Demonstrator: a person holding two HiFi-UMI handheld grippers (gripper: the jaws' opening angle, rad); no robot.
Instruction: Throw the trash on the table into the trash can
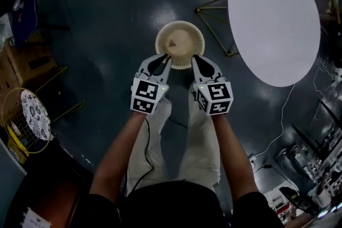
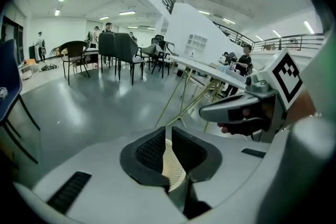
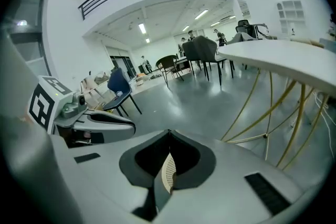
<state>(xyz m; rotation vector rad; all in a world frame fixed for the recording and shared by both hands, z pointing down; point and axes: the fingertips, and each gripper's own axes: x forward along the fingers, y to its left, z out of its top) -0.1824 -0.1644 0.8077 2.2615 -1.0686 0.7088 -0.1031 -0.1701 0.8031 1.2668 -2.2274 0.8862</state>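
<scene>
Head view, beige trash can (image 1: 180, 40), apparently mesh, rim pinched by left tool (image 1: 164, 60) and right tool (image 1: 196, 60).

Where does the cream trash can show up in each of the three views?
Head view: the trash can sits upper centre, its rim gripped by the left tongs and right tongs.
Left gripper view: only a cream mesh sliver of it, low centre, between the tongs.
Right gripper view: the same, low centre.
Shared landmark: the white oval table.
</scene>
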